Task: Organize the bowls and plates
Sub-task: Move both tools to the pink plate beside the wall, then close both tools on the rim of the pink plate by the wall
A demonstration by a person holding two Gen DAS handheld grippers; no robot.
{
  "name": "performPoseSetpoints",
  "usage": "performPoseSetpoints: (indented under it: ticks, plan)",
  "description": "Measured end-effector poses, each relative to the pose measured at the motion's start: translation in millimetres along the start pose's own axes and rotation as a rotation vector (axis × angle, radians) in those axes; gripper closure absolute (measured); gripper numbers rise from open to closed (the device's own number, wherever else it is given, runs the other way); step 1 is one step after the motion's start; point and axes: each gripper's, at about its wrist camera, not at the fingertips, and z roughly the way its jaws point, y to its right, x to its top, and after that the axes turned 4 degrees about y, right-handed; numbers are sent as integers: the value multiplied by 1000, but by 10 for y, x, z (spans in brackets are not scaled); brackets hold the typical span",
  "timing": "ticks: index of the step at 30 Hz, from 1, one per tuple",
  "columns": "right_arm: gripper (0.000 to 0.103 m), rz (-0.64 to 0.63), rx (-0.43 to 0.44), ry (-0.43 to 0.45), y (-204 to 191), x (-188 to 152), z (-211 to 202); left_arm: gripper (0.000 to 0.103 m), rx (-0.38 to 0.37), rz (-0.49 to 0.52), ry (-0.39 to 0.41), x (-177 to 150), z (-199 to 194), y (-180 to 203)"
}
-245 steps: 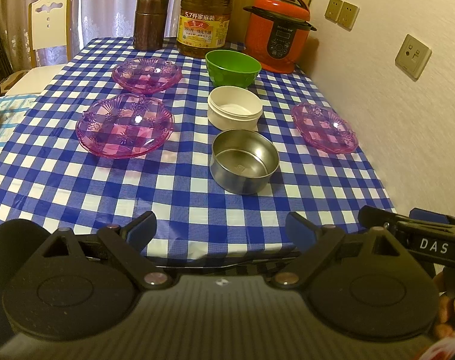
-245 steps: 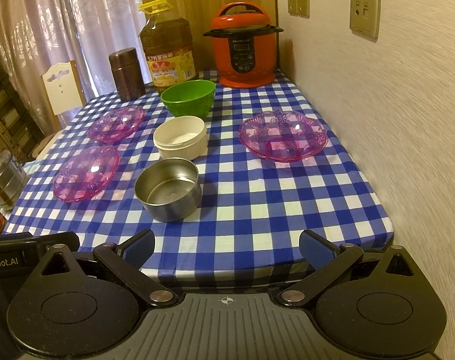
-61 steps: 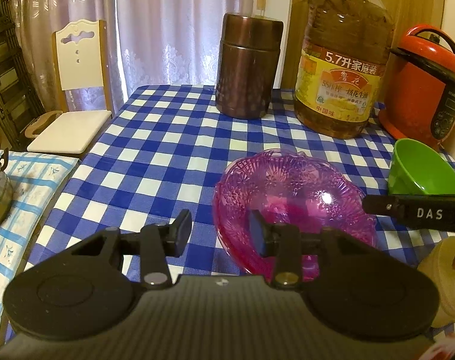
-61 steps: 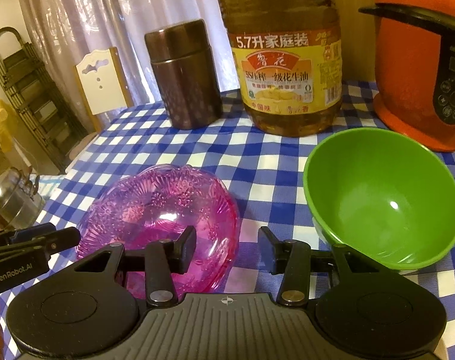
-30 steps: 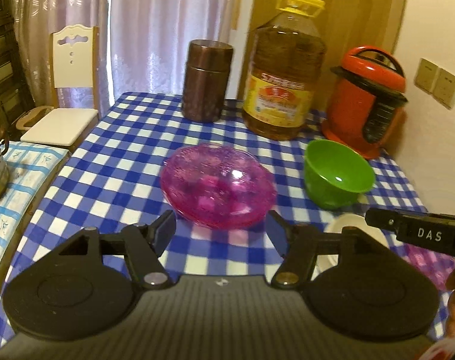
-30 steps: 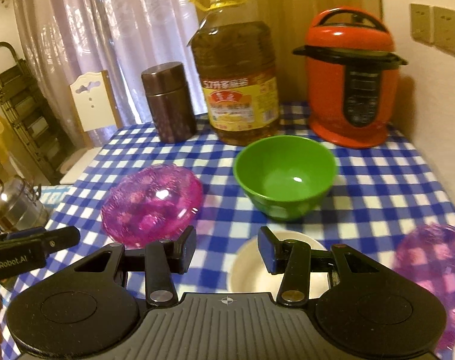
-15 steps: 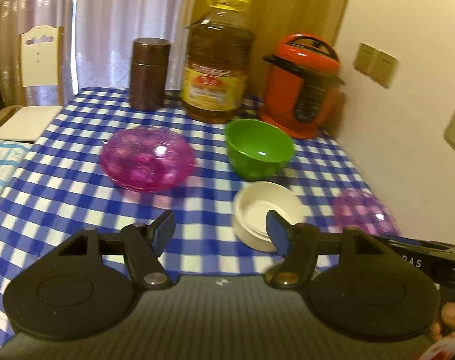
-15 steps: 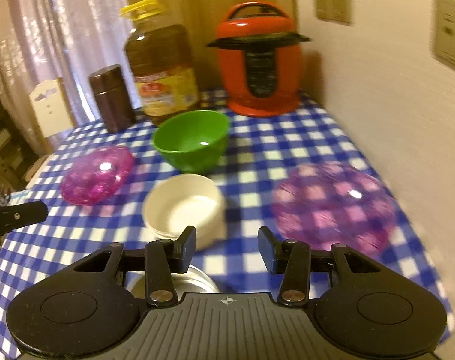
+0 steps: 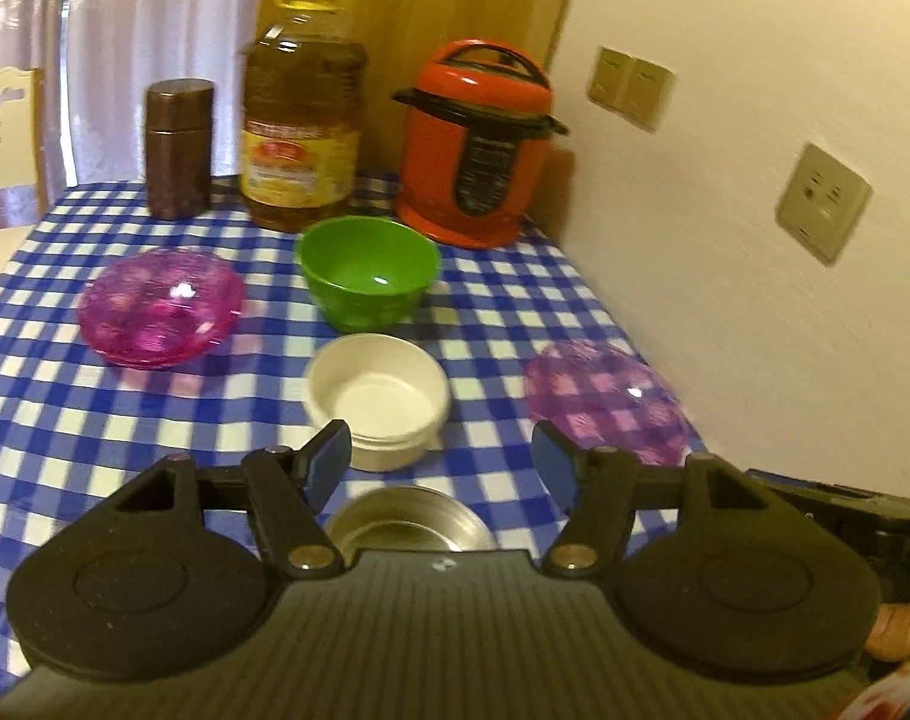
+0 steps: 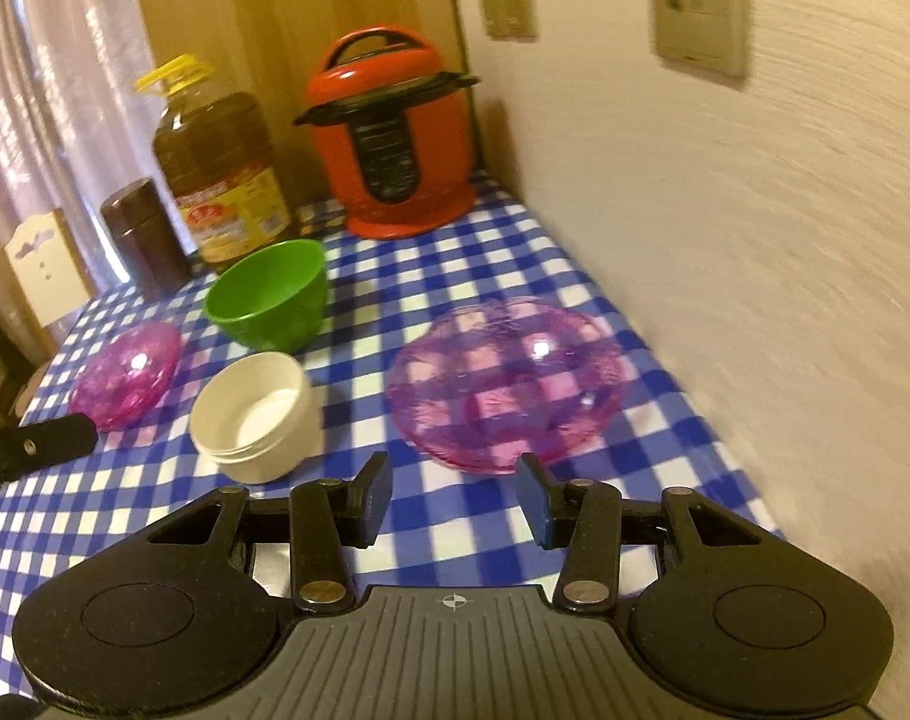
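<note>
On the blue checked table, stacked pink glass plates (image 9: 161,306) sit at the left, also in the right wrist view (image 10: 128,375). A single pink glass plate (image 10: 505,381) lies at the right near the wall, also in the left wrist view (image 9: 604,399). A green bowl (image 9: 368,270), a white bowl (image 9: 378,399) and a steel bowl (image 9: 410,525) stand in a row down the middle. My left gripper (image 9: 441,461) is open and empty above the steel bowl. My right gripper (image 10: 455,501) is open and empty, just in front of the single pink plate.
A red pressure cooker (image 9: 475,144), a large oil bottle (image 9: 302,105) and a brown canister (image 9: 177,149) stand along the table's far edge. The wall with sockets (image 9: 823,201) runs close along the right. A white chair (image 9: 2,120) stands beyond the far left corner.
Both grippers have pulled back and swung right, away from the stacked pink plates. The right gripper's jaws have opened wider and now face the single pink plate.
</note>
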Motion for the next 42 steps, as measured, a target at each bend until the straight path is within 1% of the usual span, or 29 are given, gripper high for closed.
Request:
performPoseSetpoints:
  ticks: [6,12,19,22,26,31,36,38,42]
  plan:
    - [57,65,-35,18,350,11,-92,40,-43,34,-28,-78,163,326]
    - [57,149,-60,8,701,23,-73,40,-83,37,-80,-139,465,552]
    - [57,179,-73,7,926,28,30,40,-82,8,-107,-184,820,702]
    - [57,201,-74,-2,1007,18,124,42,-90,-15,-122,-194,992,724]
    - [57,218,-67,-13,1089,23,282,47,-108,-5,-138,-189,1236,763]
    - [57,251,-68,-18,1187,57,517,48,-118,-17,-160,-220,1541,758]
    - [58,260,-62,-30,1257,107,775,57,-116,-24,-191,-241,1792,730]
    - [58,260,-57,-37,1271,115,867,59,-110,-15,-190,-233,1860,728]
    - [58,253,-47,-49,1279,125,1035,63,-112,-4,-220,-242,1990,743]
